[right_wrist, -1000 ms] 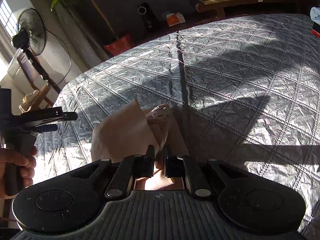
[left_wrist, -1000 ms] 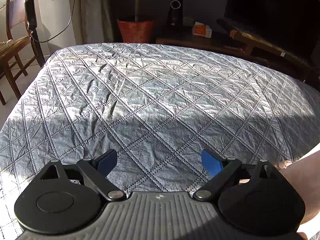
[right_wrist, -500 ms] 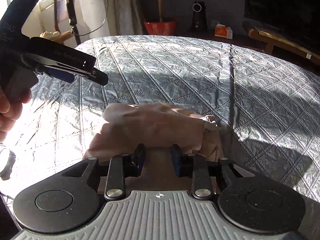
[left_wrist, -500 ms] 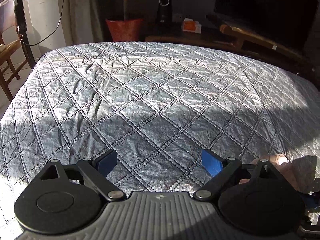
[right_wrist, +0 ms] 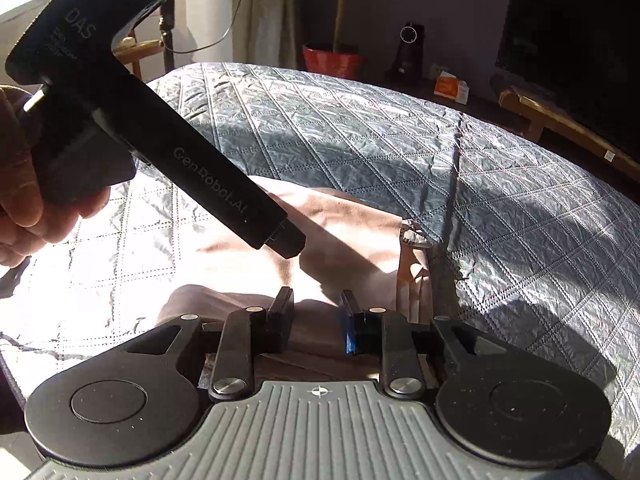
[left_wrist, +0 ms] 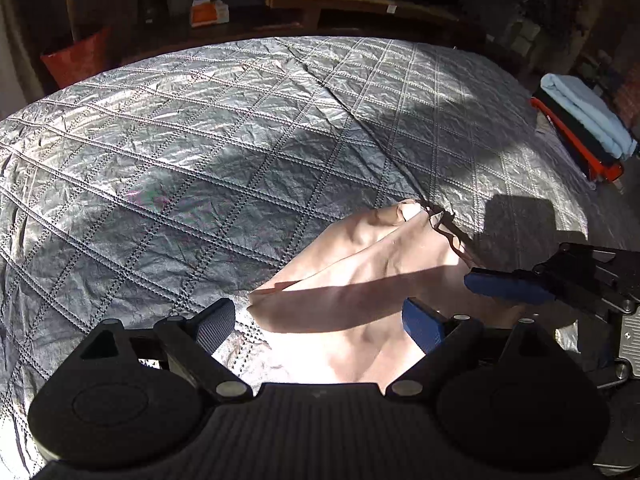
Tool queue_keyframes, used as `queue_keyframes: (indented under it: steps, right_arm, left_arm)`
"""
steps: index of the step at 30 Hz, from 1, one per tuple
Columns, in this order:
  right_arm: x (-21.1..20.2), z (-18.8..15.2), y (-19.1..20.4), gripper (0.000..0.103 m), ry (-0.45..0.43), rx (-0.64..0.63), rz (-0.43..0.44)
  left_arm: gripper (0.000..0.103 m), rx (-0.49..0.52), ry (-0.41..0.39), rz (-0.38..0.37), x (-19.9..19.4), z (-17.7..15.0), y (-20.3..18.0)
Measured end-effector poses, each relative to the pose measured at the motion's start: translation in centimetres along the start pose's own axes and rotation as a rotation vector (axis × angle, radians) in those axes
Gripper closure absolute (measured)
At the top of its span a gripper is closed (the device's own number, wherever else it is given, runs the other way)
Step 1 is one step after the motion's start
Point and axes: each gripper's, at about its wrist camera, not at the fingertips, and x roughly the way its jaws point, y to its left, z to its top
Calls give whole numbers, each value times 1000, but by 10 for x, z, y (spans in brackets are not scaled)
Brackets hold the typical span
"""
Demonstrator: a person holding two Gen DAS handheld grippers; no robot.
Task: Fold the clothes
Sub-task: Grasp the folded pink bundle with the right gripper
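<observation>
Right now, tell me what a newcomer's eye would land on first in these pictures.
First, the crumpled beige garment lying sunlit on the near side of the grey quilted bedspread. Next, the two tools over it: the left tool wide open above its edge, the right tool closing, with cloth between its fingers. Last, the stack of folded clothes at the bed's far right edge.

Grey quilted bedspread [left_wrist: 200, 152] fills the view, red plant pot [right_wrist: 332, 60] and orange box [left_wrist: 208, 12] sit behind it.
</observation>
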Motion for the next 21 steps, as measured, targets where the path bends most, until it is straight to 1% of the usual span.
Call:
queue_keyframes:
  steps: [1, 3, 6, 8, 9, 10, 13, 17, 20, 21]
  right_arm:
    - [0, -4, -2, 72, -9, 26, 10]
    - [0, -7, -6, 72, -20, 67, 23]
    - [2, -10, -7, 71, -36, 62, 30]
    - [0, -12, -10, 71, -40, 62, 37]
    - [0, -12, -11, 68, -41, 62, 41]
    - [-1, -13, -14, 65, -37, 68, 46]
    - [-6, -15, -21, 62, -17, 76, 65]
    - [-15, -15, -25, 59, 29, 36, 56]
    - [-22, -17, -30, 43, 70, 17, 42]
    - [-24, -17, -34, 33, 85, 36, 49]
  left_arm:
    - [18, -10, 8, 0, 3, 0, 0]
    - [18, -25, 18, 15, 7, 2, 0]
    - [15, -34, 34, 50, 16, 4, -2]
    - [7, -33, 40, 64, 21, 5, -4]
    - [5, -38, 39, 65, 22, 7, -4]
    - [4, -42, 37, 65, 24, 8, -4]
    - [0, -50, 32, 66, 27, 12, -5]
    - [0, -51, 18, 80, 33, 17, -9]
    - [0, -71, 1, 93, 34, 21, -10]
    - [0, -82, -7, 101, 34, 22, -10]
